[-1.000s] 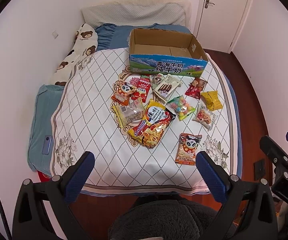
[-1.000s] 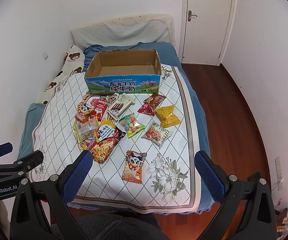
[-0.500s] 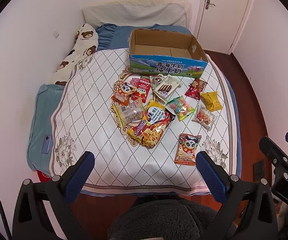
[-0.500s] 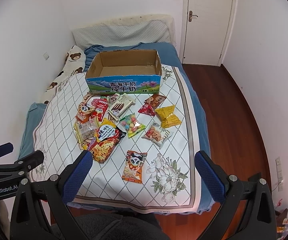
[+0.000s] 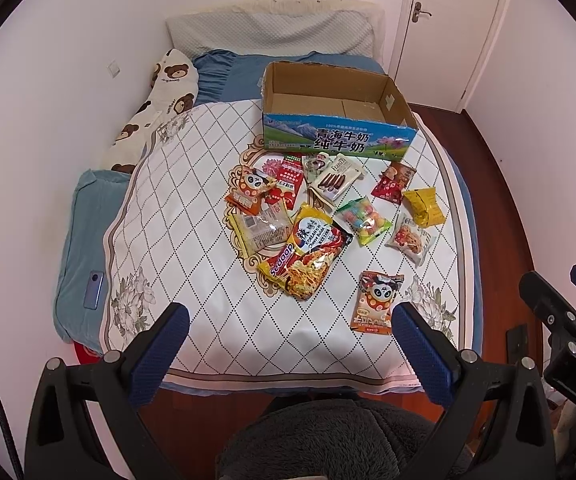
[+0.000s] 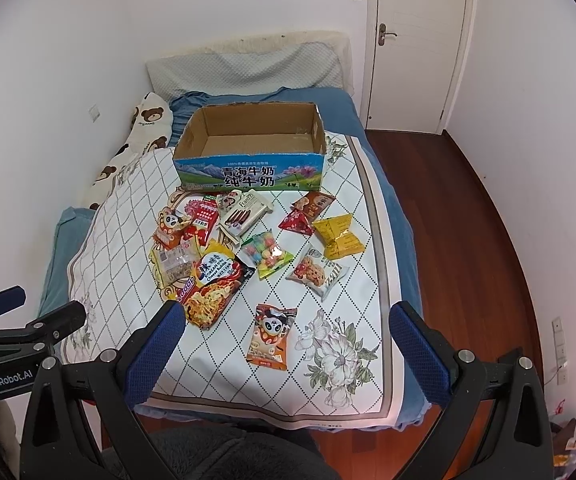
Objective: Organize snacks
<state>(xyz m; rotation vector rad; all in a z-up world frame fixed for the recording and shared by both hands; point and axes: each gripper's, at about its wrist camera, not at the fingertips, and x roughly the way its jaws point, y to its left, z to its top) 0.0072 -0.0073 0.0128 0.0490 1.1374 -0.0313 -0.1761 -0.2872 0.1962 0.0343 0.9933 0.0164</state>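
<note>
With the left gripper (image 5: 288, 344) and right gripper (image 6: 286, 342) both spread wide and empty off the bed's foot edge, start with the panda packet (image 6: 271, 337) nearest that edge, pinching one end, then carry it to the empty cardboard box (image 6: 248, 170) toward the head.

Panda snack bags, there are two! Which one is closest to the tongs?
The panda bag lying alone at the near end of the bed cover, beside the printed flower. The other panda bag lies farther off, in the pile by the red packet.
</note>
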